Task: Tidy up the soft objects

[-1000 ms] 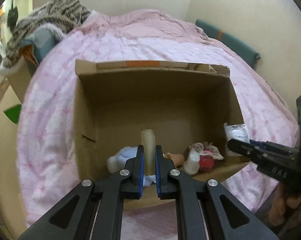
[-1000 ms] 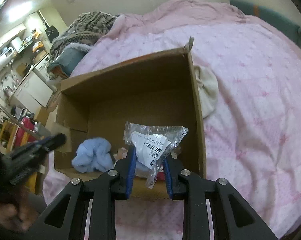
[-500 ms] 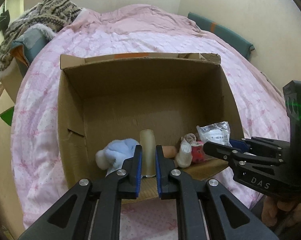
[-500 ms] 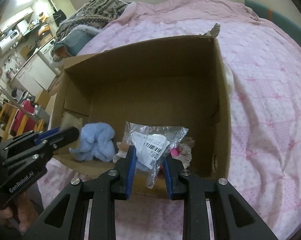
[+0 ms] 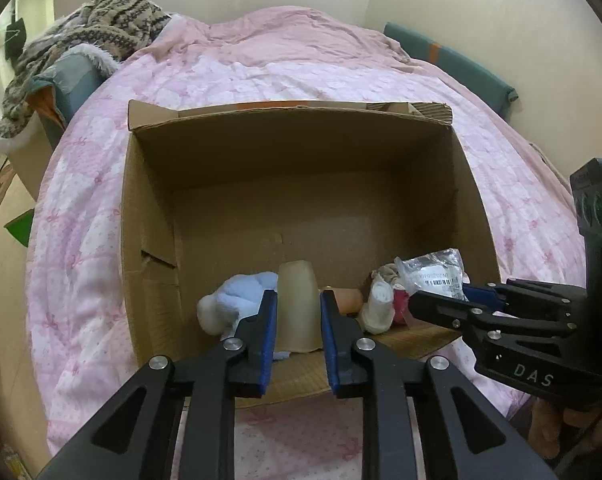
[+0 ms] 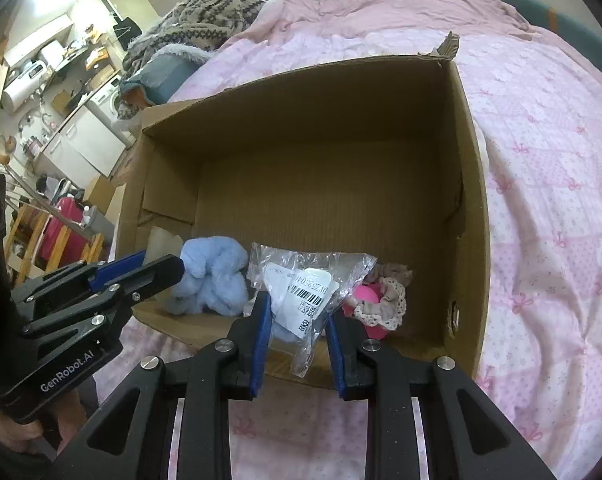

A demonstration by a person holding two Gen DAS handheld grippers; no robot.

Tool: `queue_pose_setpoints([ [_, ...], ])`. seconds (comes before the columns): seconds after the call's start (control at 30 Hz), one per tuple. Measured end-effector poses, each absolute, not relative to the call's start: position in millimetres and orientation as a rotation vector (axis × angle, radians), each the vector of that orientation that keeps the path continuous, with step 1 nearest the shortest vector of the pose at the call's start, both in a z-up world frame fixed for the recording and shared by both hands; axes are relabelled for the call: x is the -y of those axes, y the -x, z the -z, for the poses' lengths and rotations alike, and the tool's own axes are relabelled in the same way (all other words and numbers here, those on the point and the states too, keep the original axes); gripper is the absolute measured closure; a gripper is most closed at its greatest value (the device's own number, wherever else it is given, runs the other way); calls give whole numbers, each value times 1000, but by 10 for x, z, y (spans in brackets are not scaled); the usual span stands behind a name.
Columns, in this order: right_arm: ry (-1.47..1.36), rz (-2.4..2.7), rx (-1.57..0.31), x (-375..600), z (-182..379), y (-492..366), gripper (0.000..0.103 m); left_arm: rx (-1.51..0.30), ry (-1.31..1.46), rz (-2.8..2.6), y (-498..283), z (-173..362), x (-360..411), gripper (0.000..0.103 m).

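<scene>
Setting: a bed under a pink quilt with a bow print; a patterned knit throw is heaped at its far left corner, and the right wrist view shows a kitchen area past the bed's edge.
Box: an open cardboard box sits on the quilt with its mouth toward both cameras, its far half bare.
Left gripper: the left gripper reaches over the near edge of the box, its blue-padded fingers parted with a tan, translucent, cup-shaped soft piece standing upright between them; whether the pads press on it or merely flank it cannot be told.
Right gripper: the right gripper has its fingers apart on either side of a clear plastic packet bearing a white barcode label; the packet hangs crumpled between the pads, and firm contact cannot be told.
Box contents: a light blue fluffy toy lies at the near left of the box floor, and a small doll in pink with lace trim lies at the near right, just beside the packet.
Also inside: a peach-coloured piece shows between the cup-shaped piece and the doll.
</scene>
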State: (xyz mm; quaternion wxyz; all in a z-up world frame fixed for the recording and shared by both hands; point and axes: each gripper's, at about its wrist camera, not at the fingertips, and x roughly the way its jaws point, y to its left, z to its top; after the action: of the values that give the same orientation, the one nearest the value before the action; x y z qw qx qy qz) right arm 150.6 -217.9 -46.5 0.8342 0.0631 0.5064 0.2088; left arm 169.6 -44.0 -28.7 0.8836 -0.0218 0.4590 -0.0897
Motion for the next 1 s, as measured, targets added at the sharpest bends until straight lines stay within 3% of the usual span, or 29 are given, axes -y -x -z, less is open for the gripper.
queue_pose_setpoints([
  [0.13,-122,-432,-1067,2189,448,-1493,75,-955,41,176,-1690,276,427,75],
  [0.27,-144,-409,-1056,2233,423,-1494,69,-926,25,162,-1633,230,419,46],
  [0.33,-146,-405,-1049,2251,416,-1486,51,-913,24,152,-1621,203,401,45],
  [0.37,-148,-401,-1041,2255,404,-1482,37,-913,24,148,-1622,197,394,45],
  [0.63,-168,-395,-968,2281,218,-1391,33,-852,39,86,-1518,-3,253,45],
  [0.77,-144,-378,-913,2292,43,-1298,21,-809,65,52,-1409,-168,126,44],
  [0.87,-143,-353,-881,2321,-73,-1227,2,-785,68,34,-1343,-296,61,26],
  [1.0,-162,-332,-853,2377,-217,-1102,0,-766,76,9,-1226,-451,-17,18],
])
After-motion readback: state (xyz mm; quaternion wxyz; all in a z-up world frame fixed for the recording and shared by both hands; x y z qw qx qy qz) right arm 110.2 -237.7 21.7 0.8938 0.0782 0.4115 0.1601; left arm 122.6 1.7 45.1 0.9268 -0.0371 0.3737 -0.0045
